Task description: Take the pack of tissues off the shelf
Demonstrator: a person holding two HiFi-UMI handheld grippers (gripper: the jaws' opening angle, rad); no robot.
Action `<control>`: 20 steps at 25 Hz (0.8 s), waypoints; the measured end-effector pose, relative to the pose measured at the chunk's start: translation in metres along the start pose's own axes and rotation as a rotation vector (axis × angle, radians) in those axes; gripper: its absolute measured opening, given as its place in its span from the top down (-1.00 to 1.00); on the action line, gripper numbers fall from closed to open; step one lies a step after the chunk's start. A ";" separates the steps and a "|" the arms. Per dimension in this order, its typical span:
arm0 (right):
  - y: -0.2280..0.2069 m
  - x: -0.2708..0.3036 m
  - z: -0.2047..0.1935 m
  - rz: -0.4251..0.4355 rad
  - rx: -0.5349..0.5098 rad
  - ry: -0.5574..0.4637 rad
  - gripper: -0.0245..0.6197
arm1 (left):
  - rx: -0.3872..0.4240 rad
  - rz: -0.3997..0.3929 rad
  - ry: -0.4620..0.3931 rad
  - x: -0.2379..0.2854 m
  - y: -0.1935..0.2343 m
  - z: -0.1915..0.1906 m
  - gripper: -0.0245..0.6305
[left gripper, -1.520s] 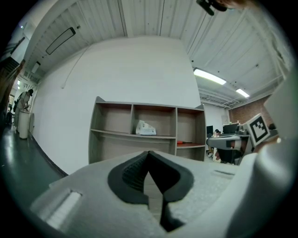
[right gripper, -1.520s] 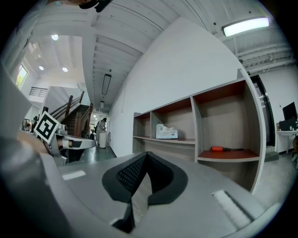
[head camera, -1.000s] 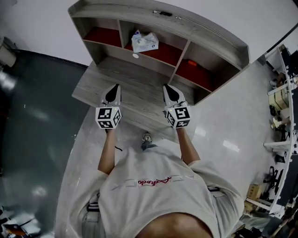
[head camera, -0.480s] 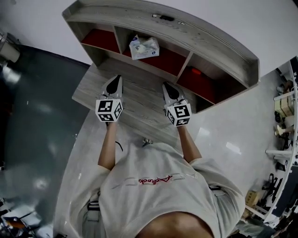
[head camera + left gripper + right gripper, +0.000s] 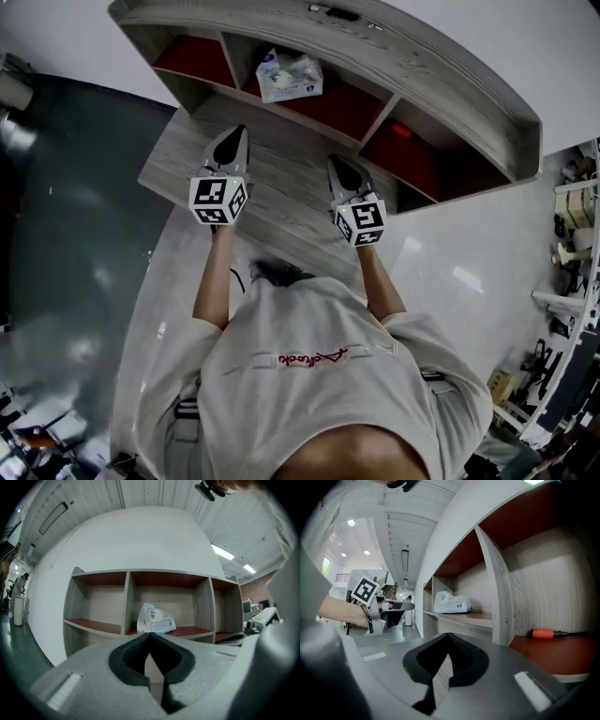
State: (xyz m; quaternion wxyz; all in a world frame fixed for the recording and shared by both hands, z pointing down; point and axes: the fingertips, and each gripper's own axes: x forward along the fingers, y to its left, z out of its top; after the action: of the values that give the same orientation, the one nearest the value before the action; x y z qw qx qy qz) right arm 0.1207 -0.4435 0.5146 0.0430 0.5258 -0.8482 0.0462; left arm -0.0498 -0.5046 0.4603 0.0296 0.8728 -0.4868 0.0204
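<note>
The pack of tissues [image 5: 289, 77] is a white soft pack lying in the middle compartment of the wooden shelf [image 5: 450, 84]. In the left gripper view the pack [image 5: 156, 619] sits straight ahead, beyond the jaws. In the right gripper view the pack [image 5: 451, 603] lies off to the left. My left gripper [image 5: 234, 139] hovers over the desk [image 5: 281, 192], short of the shelf front, shut and empty. My right gripper [image 5: 336, 165] is level with it to the right, also shut with nothing in it.
The shelf has three compartments with red floors; the left one looks empty. A small orange tool [image 5: 401, 131] lies in the right compartment, also seen as an orange handle [image 5: 543, 633]. Glossy floor lies left and right of the desk, with cluttered racks [image 5: 572, 234] at the far right.
Both grippers have moved forward over the desk toward the shelf, staying shut. The shelf and tissue pack now sit higher and nearer in the head view.
</note>
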 end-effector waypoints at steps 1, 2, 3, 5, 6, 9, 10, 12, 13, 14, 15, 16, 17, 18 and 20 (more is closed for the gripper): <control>-0.001 0.000 -0.002 -0.004 0.002 0.006 0.90 | 0.000 -0.006 0.004 0.002 0.000 -0.002 0.93; -0.001 0.000 -0.005 -0.009 0.002 0.011 0.90 | 0.000 -0.013 0.008 0.005 0.000 -0.004 0.93; -0.002 0.001 -0.006 -0.013 0.003 0.015 0.90 | -0.002 -0.020 0.012 0.006 0.000 -0.007 0.93; -0.002 0.002 -0.008 -0.023 0.001 0.018 0.90 | -0.009 -0.032 0.019 0.009 0.001 -0.012 0.93; -0.003 0.004 -0.008 -0.028 -0.001 0.019 0.90 | -0.012 -0.038 0.021 0.010 0.001 -0.014 0.93; -0.001 0.006 -0.008 -0.046 -0.007 0.021 0.90 | -0.022 -0.057 0.030 0.013 0.002 -0.019 0.93; -0.001 0.006 -0.008 -0.053 -0.006 0.025 0.90 | -0.025 -0.064 0.031 0.014 0.003 -0.020 0.93; 0.002 0.006 -0.010 -0.068 -0.002 0.031 0.90 | -0.028 -0.078 0.029 0.017 0.005 -0.021 0.93; 0.003 0.005 -0.012 -0.075 0.000 0.033 0.90 | -0.029 -0.085 0.027 0.019 0.007 -0.021 0.93; 0.005 0.004 -0.013 -0.081 0.002 0.036 0.90 | -0.030 -0.091 0.024 0.022 0.008 -0.020 0.93; 0.005 0.003 -0.014 -0.088 0.003 0.039 0.90 | -0.030 -0.097 0.020 0.024 0.009 -0.019 0.91; 0.006 0.001 -0.016 -0.094 0.003 0.043 0.90 | -0.029 -0.102 0.015 0.027 0.009 -0.017 0.86; 0.006 0.000 -0.018 -0.101 0.004 0.047 0.90 | -0.026 -0.107 0.010 0.031 0.009 -0.014 0.80; 0.005 -0.001 -0.019 -0.109 0.006 0.050 0.90 | -0.022 -0.114 0.005 0.035 0.009 -0.011 0.74; 0.004 -0.004 -0.020 -0.125 0.009 0.053 0.90 | -0.015 -0.133 -0.006 0.044 0.008 -0.003 0.62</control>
State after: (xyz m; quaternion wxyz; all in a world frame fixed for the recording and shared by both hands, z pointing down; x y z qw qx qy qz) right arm 0.1194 -0.4354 0.5333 0.0658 0.5765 -0.8122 0.0612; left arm -0.0333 -0.5459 0.4659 0.0363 0.9029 -0.4280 0.0122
